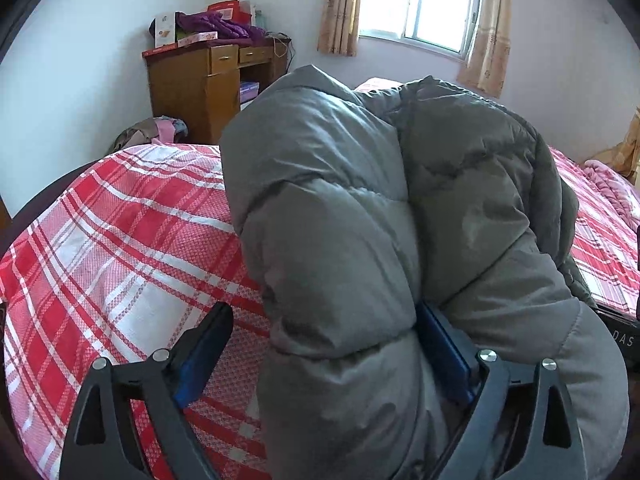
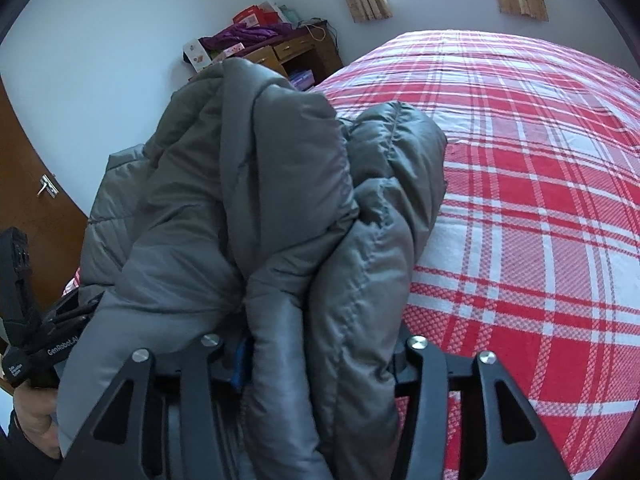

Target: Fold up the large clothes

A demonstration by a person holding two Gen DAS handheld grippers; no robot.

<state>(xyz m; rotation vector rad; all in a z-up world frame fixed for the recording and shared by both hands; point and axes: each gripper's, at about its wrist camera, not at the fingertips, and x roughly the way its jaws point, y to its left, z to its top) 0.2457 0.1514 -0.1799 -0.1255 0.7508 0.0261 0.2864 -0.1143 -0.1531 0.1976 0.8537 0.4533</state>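
Note:
A bulky grey puffer jacket [image 1: 360,208] is bunched up and held above the bed. It also fills the middle of the right wrist view [image 2: 248,208]. My left gripper [image 1: 320,344] stands wide open, with a thick roll of the jacket lying between its blue-padded fingers [image 1: 200,356]; the left finger is clear of the cloth. My right gripper [image 2: 320,356] is shut on a thick fold of the jacket, which hides most of its fingers. The left gripper's handle and the hand on it show in the right wrist view [image 2: 28,336].
The bed [image 1: 100,248] has a red and white plaid cover [image 2: 540,208]. A wooden desk [image 1: 208,80] with boxes and purple cloth stands by the far wall. A curtained window [image 1: 420,0] is behind. A pink blanket [image 1: 612,188] lies at right. A wooden door [image 2: 32,184] is at left.

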